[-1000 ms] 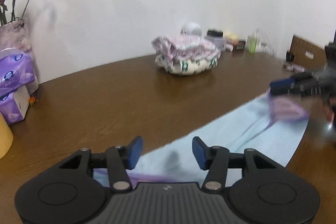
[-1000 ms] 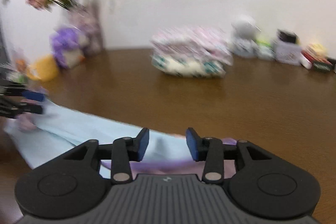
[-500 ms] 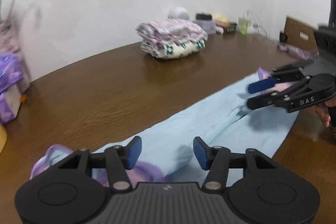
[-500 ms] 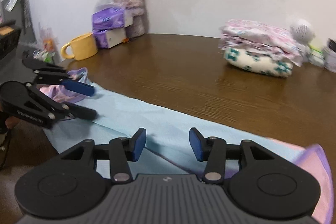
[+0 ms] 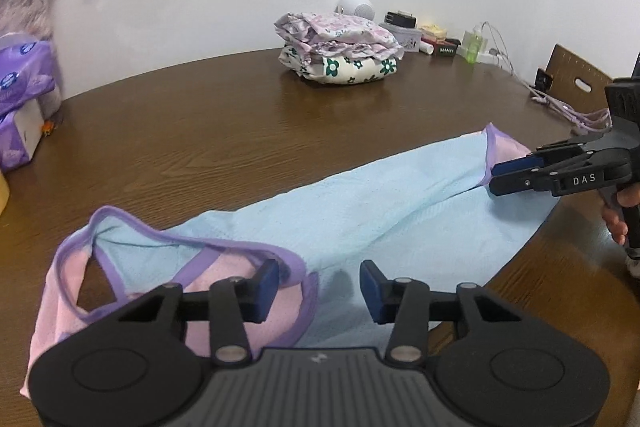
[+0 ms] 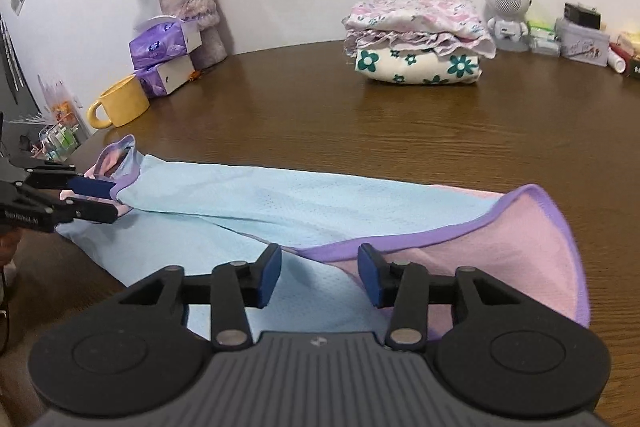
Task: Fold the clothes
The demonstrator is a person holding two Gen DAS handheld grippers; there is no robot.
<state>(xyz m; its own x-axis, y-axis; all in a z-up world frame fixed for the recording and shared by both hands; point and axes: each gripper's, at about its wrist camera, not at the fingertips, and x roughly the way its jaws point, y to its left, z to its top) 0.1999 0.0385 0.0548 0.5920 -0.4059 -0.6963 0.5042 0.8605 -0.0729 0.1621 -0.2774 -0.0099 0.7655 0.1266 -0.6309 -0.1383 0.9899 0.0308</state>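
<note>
Brown table (image 6: 400, 131), light limp blue garment (image 5: 360, 203) spread flat; best pinched at purple hem ahead of both half-open, empty jaws.

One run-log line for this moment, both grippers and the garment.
stage: fold starting | blue garment: spread flat on table | left gripper: open, over pink end | right gripper: open, over other end | nothing gripped

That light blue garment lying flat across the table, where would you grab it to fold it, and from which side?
Probably by the purple trim at its two ends. The blue garment lies stretched along the table's near edge, and the trim forms a raised lip at each end. Come in low from the near edge, as the left gripper and right gripper are placed, each at one end.
</note>
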